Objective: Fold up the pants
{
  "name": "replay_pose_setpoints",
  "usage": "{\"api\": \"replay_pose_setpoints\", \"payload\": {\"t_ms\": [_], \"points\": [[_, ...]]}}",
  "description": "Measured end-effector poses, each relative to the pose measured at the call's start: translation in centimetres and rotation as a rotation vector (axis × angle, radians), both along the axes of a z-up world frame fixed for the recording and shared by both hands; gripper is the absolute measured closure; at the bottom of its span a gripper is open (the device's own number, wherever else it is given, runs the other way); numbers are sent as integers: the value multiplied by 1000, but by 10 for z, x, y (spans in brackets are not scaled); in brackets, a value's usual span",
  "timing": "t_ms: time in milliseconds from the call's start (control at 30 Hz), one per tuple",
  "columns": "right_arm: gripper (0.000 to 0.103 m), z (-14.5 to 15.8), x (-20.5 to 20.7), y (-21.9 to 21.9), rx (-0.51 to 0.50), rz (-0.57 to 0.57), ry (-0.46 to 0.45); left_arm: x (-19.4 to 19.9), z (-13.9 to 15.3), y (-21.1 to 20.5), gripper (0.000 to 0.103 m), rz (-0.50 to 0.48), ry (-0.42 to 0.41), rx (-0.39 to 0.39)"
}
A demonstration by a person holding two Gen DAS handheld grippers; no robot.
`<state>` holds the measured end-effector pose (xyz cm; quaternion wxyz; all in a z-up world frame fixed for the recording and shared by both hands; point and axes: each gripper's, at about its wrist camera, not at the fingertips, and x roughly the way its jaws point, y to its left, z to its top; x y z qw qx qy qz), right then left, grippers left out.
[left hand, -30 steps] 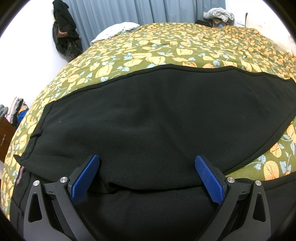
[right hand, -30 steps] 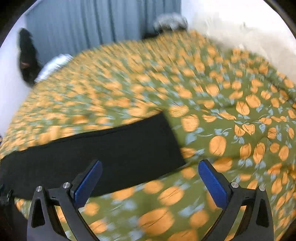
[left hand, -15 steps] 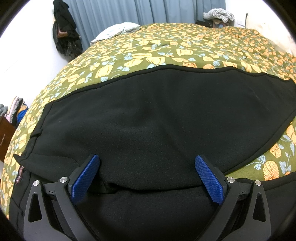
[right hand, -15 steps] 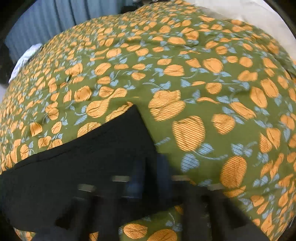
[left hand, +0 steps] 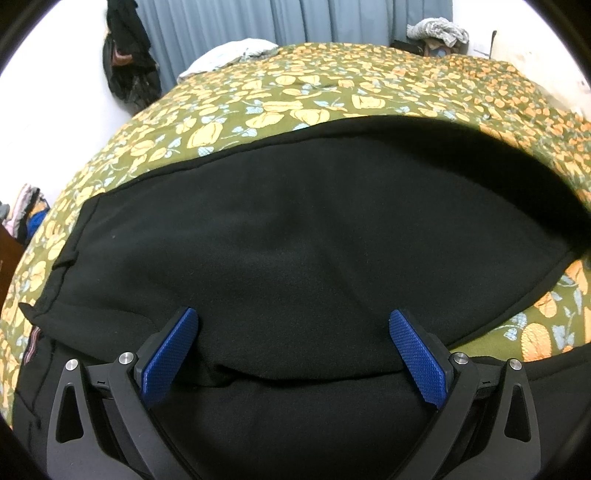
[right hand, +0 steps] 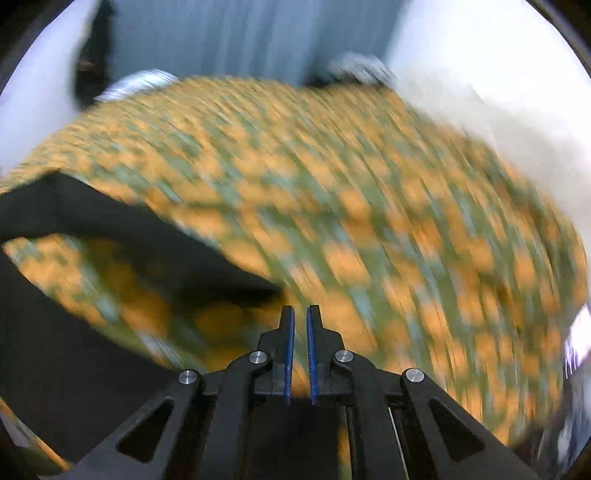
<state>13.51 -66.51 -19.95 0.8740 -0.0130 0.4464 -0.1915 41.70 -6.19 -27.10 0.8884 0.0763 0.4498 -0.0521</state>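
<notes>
Black fleece pants [left hand: 295, 240] lie spread on a floral bedspread [left hand: 295, 92]. My left gripper [left hand: 293, 314] is open low over them near the waist end, a fold of cloth lying between its blue pads [left hand: 170, 354] untouched. In the blurred right wrist view my right gripper [right hand: 298, 308] is almost shut with its jaws opening a touch. The end of a pants leg [right hand: 147, 236] reaches its fingertips and hangs lifted off the bedspread [right hand: 406, 221]. Seen from the left wrist, that leg [left hand: 517, 173] rises blurred at the right.
Dark clothes [left hand: 129, 66] hang on the wall at the far left. A pale garment [left hand: 229, 55] and a grey pile [left hand: 436, 29] lie at the bed's far end before a grey curtain [left hand: 295, 18]. More clothes [left hand: 26, 214] are stacked left of the bed.
My right gripper went from wide open to nearly shut at the leg's end, then swept fast across the bed with the leg lifting. The left gripper has not moved.
</notes>
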Motion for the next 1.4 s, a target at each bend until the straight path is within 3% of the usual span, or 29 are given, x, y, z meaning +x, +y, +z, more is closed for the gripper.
{"api": "replay_pose_setpoints", "payload": {"t_ms": [67,133,167,200,233,267,367,433,500,600,733,833,900,933,967,1033,1067,1133,1233,1400], "points": [[86,-8,-34,-27,64,-167,-4,-1,5,1,1,-12,22,1],[78,6,-63,-34,122,-260,-86,-9,13,3,1,-18,47,-5],[63,14,-71,-29,135,-283,-116,-15,16,5,1,-22,57,-18],[55,23,-77,-18,153,-291,-153,-21,18,7,0,-26,64,-30],[41,31,-80,-4,179,-275,-184,-27,19,9,0,-30,63,-44],[34,38,-78,12,218,-236,-219,-37,19,11,0,-41,56,-59],[33,45,-53,62,435,-79,-299,-53,20,15,0,-33,31,-50],[32,27,-27,94,628,-10,-298,-60,22,20,0,-11,20,-59],[32,1,-2,113,740,-1,-259,-63,26,27,0,15,21,-90],[32,-37,21,106,773,-154,-251,-69,35,40,0,50,23,-130],[32,-52,8,76,835,-355,-397,-82,45,60,0,62,-1,-131],[32,-53,4,63,866,-410,-461,-88,44,67,0,63,4,-113],[33,-55,4,55,881,-437,-479,-90,40,67,0,59,20,-106],[40,-55,10,51,886,-455,-481,-91,39,67,0,56,25,-107],[62,-57,13,48,890,-464,-476,-91,38,64,0,51,33,-106],[91,-59,17,41,861,-482,-443,-88,38,56,1,39,56,-118],[96,-58,17,38,850,-480,-443,-87,40,53,1,33,67,-141],[98,-43,14,44,810,-442,-444,-82,49,45,1,19,83,-223],[98,0,10,65,703,-294,-458,-60,68,33,1,8,102,-360],[98,62,-5,101,634,-96,-491,3,83,1,1,-32,223,-648]]}}
